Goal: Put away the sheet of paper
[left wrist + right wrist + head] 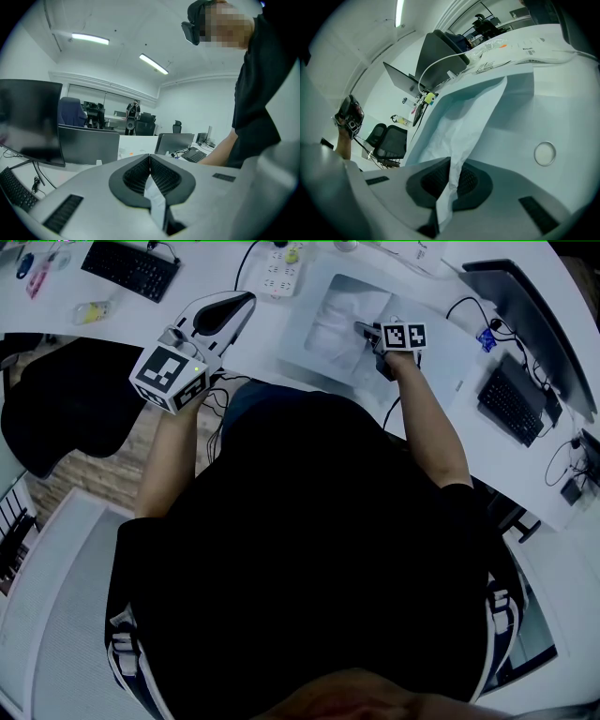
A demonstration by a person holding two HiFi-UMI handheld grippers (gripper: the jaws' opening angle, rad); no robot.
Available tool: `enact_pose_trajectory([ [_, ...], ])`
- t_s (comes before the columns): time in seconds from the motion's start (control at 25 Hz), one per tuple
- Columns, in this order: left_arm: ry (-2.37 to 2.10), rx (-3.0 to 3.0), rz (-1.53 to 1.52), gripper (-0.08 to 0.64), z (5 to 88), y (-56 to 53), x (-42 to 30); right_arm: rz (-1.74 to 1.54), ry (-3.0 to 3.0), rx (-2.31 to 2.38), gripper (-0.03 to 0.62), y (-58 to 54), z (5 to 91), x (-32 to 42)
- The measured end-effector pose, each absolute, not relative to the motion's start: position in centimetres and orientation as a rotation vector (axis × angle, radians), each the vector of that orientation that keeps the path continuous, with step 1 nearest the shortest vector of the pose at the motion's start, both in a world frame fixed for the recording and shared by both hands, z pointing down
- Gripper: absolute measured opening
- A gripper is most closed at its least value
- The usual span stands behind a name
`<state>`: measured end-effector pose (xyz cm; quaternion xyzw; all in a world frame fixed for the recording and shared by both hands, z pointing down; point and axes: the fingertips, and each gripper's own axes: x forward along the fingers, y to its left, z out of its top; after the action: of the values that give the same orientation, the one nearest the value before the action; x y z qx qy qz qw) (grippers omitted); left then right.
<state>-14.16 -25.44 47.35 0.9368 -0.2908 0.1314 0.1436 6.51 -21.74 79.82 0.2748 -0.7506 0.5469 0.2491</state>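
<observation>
Paper sheet (339,320) lay crumpled on a pale tray (323,362) on the desk (122,320) in head view, right tongs (367,331) at its edge, left tongs (246,300) well apart; left gripper view: closed on a white scrap (157,202); right gripper view: clamped tight on the sheet.

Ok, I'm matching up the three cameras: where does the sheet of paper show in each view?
Head view: sheet of paper top centre on the desk, right gripper shut on it.
Left gripper view: not in it; only a white strip between the left gripper's shut fingers.
Right gripper view: centre, rising from the fingers.
Shared landmark: power strip, head view top, right gripper view left of centre.
</observation>
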Motion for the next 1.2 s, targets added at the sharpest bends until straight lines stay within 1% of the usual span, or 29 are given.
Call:
enact_pose_trajectory([
  [0.44, -0.839, 2.704, 0.381, 0.021, 47.0, -25.6, -14.2, 1.431, -2.017, 0.807, 0.018, -22.3, 79.9, 6.8],
  [0.48, -0.84, 2.703, 0.381, 0.021, 46.9, -25.5, -14.2, 1.422, -2.015, 0.813, 0.025, -22.3, 79.9, 6.9],
  [0.56, -0.839, 2.706, 0.381, 0.021, 46.9, -25.3, -14.0, 1.405, -2.006, 0.828, 0.077, -22.4, 80.0, 7.1],
  [0.72, -0.841, 2.709, 0.378, 0.021, 46.8, -25.0, -14.0, 1.361, -1.984, 0.861, 0.121, -22.4, 80.3, 7.8],
  [0.92, -0.842, 2.713, 0.377, 0.021, 46.8, -24.7, -13.8, 1.329, -1.978, 0.907, 0.15, -22.6, 80.2, 8.8],
  [1.2, -0.83, 2.723, 0.376, 0.021, 46.4, -24.4, -13.7, 1.326, -1.96, 0.959, 0.167, -22.3, 80.0, 9.9],
])
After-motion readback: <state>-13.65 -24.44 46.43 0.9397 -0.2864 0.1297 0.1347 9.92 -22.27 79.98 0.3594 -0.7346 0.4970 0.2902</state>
